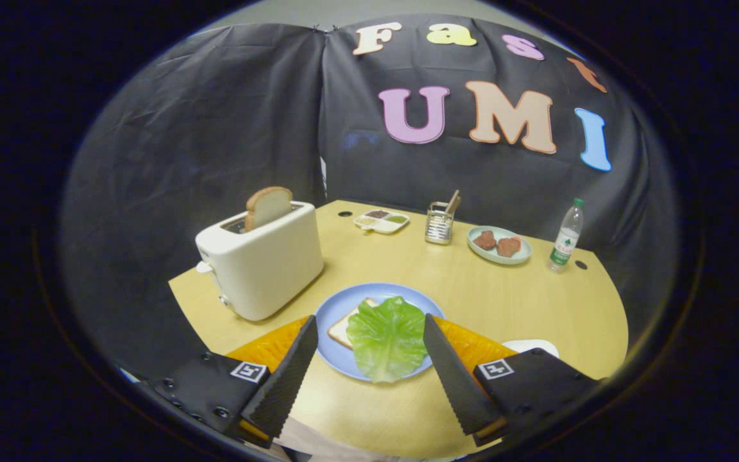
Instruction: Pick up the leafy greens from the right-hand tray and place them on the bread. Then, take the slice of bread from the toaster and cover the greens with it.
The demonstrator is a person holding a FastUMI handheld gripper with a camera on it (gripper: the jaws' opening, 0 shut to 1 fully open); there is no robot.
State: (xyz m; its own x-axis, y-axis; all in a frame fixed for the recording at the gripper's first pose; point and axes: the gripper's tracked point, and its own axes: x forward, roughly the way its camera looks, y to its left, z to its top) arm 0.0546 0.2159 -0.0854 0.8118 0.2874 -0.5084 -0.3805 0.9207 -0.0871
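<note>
The lettuce leaf (387, 337) already lies on the slice of bread (342, 328) on the blue plate (344, 305), draped over most of it and hanging past the plate's near rim. What remains, by my reading, is the second slice (269, 206), which stands upright in the slot of the white toaster (260, 263) at about ten o'clock from the plate, its top half clear of the slot.

That slice should be light and fairly stiff, but crumbly — a hard squeeze would dent or tear it. The exposed upper part is the place to take it, one finger on each flat face, lifting straight up out of the slot.

The gripper (369, 333) hovers low over the near edge of the table (536, 301), pointed at twelve o'clock, level and centred on the plate. Its fingers (289, 372) stand wide apart and hold nothing — the leaf and plate lie between and just beyond their tips.
</note>
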